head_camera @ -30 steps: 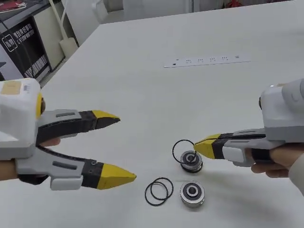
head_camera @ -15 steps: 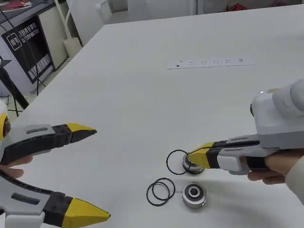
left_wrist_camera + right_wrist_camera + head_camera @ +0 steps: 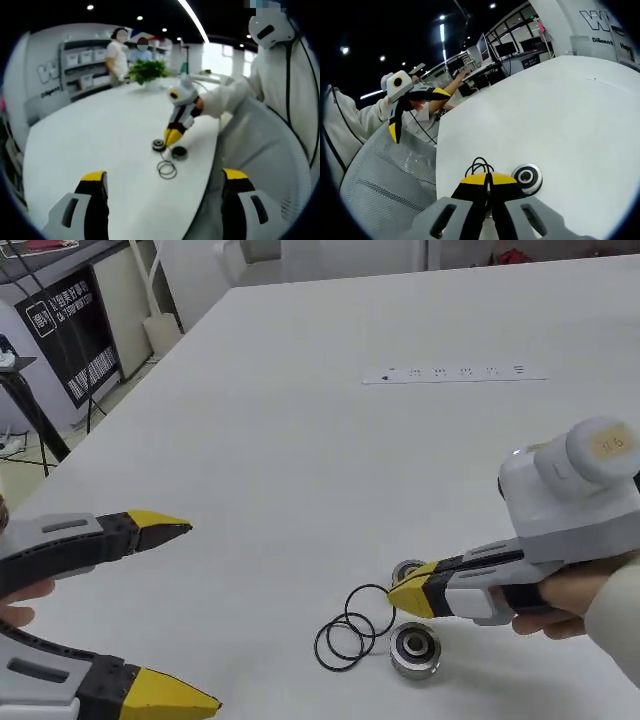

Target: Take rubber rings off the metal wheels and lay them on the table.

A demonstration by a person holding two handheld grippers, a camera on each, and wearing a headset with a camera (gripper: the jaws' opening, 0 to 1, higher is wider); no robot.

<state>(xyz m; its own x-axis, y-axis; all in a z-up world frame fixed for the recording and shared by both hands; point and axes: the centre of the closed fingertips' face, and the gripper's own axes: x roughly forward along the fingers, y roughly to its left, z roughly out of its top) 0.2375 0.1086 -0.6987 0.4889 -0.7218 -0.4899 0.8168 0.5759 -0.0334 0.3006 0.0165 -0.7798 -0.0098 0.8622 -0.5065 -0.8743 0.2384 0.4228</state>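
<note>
Right tool (image 3: 405, 596) pinched shut on a rubber ring (image 3: 349, 602) low over the desk (image 3: 300, 440), beside two rings (image 3: 338, 642) lying there; left tool (image 3: 200, 617) gapes wide. A slipping grip could drop it onto the wheel (image 3: 415, 651)

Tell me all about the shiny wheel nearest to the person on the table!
The metal wheel is round and silvery, with a dark band around a small light hub. It lies flat on the white table, face up, and nothing grips it. Just beyond it hovers the right gripper, shut on a rubber ring. Two more black rings lie overlapping close on its left, seemingly not touching it. I can't tell whether its own rim carries a ring.
</note>
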